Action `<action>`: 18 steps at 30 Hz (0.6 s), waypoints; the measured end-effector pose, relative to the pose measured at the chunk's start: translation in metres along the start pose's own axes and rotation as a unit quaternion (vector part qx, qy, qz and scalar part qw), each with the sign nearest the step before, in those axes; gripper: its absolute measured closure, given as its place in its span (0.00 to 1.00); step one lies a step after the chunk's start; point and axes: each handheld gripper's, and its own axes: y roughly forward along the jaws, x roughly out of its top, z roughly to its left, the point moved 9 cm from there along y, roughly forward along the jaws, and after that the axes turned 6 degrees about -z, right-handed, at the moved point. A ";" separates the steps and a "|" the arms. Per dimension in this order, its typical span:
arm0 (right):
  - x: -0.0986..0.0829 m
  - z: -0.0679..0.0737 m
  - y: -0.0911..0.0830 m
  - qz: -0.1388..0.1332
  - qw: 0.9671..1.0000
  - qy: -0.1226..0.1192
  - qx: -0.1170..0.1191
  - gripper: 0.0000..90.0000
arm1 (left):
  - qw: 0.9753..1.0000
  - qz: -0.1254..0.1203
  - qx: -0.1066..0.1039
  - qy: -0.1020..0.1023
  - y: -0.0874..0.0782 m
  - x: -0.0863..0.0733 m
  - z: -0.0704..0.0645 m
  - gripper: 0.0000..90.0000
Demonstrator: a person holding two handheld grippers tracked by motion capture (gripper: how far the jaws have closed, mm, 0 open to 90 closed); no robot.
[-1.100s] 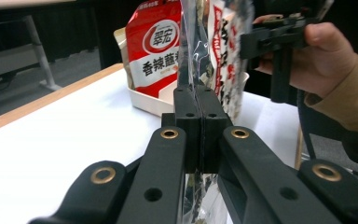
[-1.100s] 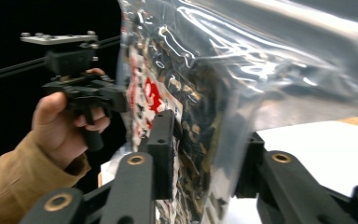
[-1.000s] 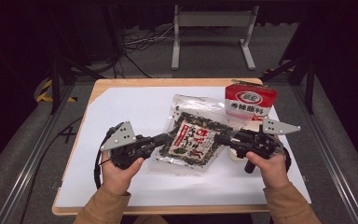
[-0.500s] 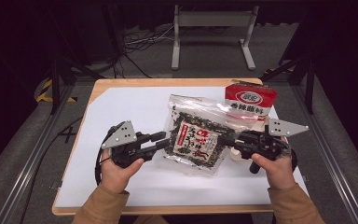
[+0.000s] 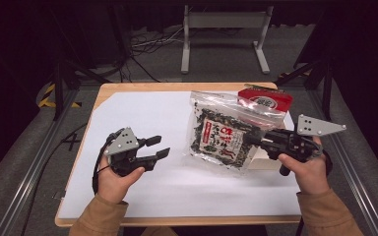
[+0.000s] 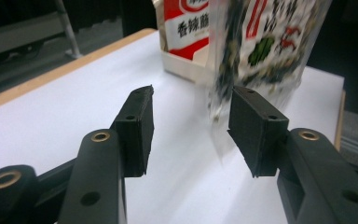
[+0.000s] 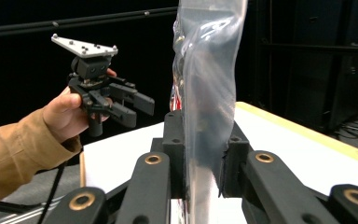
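Left gripper (image 5: 155,147) has let go and backed off lower left, jaws spread; right gripper (image 5: 257,140) alone pinches the seaweed bag (image 5: 221,137), lifted mid-frame.

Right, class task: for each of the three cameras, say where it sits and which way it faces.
High view: fixed above the person's side, facing forward and down on the table; both forearms, the left gripper and the right gripper show.
Left gripper view: rides the left gripper, looking between its open jaws at the clear bag and the red box.
Right gripper view: rides the right gripper, shut on the bag, facing the left hand.
Shared: all three show the bag.
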 end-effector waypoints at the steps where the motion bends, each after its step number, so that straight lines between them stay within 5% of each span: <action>1: 0.002 -0.001 -0.001 0.003 1.000 -0.004 -0.004 0.85 | 1.000 0.003 0.001 0.000 0.000 -0.001 0.001 0.56; 18: 0.038 -0.009 -0.019 0.001 0.999 -0.026 -0.034 0.85 | 0.998 0.062 0.028 -0.008 0.002 -0.027 0.017 0.44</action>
